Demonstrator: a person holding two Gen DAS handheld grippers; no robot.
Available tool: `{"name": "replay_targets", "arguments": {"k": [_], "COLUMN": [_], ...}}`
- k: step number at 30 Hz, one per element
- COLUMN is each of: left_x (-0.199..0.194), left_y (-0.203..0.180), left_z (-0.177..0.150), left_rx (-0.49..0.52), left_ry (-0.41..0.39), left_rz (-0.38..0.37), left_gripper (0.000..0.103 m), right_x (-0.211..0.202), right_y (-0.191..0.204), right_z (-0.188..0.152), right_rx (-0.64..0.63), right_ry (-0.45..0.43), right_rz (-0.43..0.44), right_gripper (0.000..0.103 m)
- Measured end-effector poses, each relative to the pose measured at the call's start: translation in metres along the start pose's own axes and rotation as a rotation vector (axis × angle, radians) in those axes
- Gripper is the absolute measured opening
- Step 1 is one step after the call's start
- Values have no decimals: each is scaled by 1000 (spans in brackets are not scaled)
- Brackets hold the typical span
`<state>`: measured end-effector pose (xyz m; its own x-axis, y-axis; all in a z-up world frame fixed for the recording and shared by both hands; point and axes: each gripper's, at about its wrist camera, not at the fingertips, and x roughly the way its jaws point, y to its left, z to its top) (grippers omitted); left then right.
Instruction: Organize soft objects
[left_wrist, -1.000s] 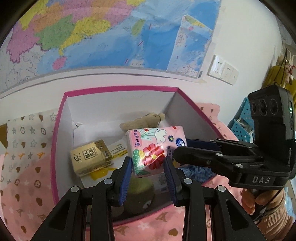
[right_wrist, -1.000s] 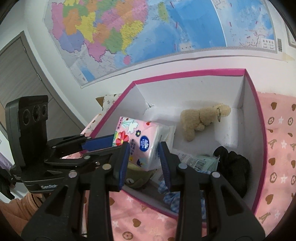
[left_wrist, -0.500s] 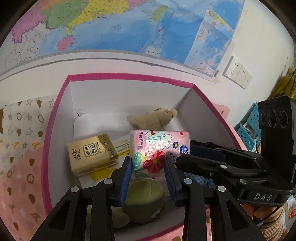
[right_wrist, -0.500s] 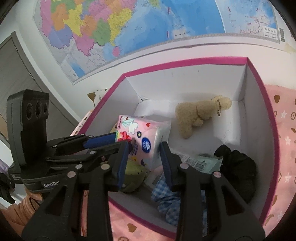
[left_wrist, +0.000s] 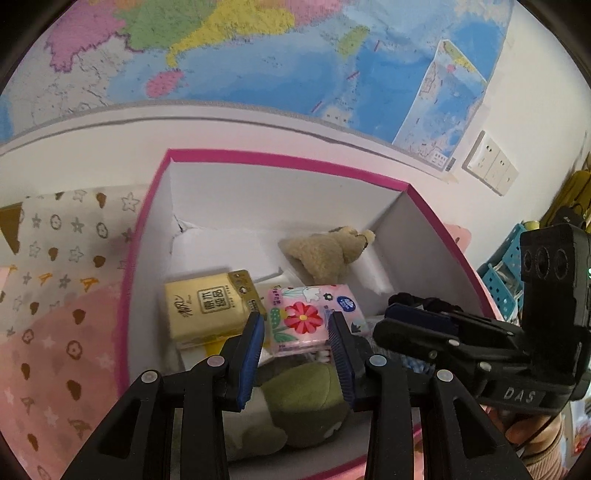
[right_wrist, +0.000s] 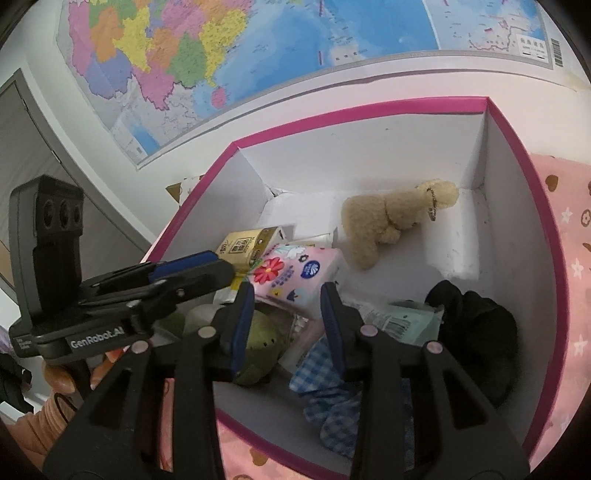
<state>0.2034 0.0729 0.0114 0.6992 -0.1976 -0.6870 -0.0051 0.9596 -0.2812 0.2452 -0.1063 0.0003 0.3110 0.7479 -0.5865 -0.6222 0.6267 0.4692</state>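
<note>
Both hand-held grippers hang over the pink-rimmed box (right_wrist: 524, 155). The left hand-held gripper (left_wrist: 297, 328) stands a little apart around the glossy floral tissue pack (left_wrist: 308, 319), pads just off it. The right hand-held gripper (right_wrist: 286, 299) is apart too, empty. Inside: a fuzzy beige plush (right_wrist: 391, 218), a gold tissue pack (left_wrist: 208, 308), a green plush (left_wrist: 310, 398).

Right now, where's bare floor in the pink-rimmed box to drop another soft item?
Free: back strip of the pink-rimmed box, behind the yellow tissue pack and left of the beige plush; also the right-wall patch between that plush and the black cloth. Crowded: front half, with the pink floral tissue pack, green plush and blue checked cloth.
</note>
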Motion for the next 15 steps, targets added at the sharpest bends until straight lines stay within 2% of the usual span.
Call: {"name": "replay_targets", "arguments": {"k": [5, 9, 12, 15], "left_x": [-29, -68, -97, -117], "left_y": [0, 4, 6, 9], "left_z": [-7, -19, -34, -53], "left_rx": [21, 25, 38, 59], "left_ry": [-51, -102, -135, -140], "left_rz": [-12, -59, -84, -72], "left_gripper": [39, 45, 49, 49], "right_x": [-21, -49, -70, -81], "right_y": [11, 28, 41, 52], "right_z": [-9, -26, -45, -69], "right_rx": [-35, -107, -149, -181], "right_ry": [-33, -47, -41, -3], "right_rz": [21, 63, 135, 196], "right_gripper": [39, 43, 46, 46]}}
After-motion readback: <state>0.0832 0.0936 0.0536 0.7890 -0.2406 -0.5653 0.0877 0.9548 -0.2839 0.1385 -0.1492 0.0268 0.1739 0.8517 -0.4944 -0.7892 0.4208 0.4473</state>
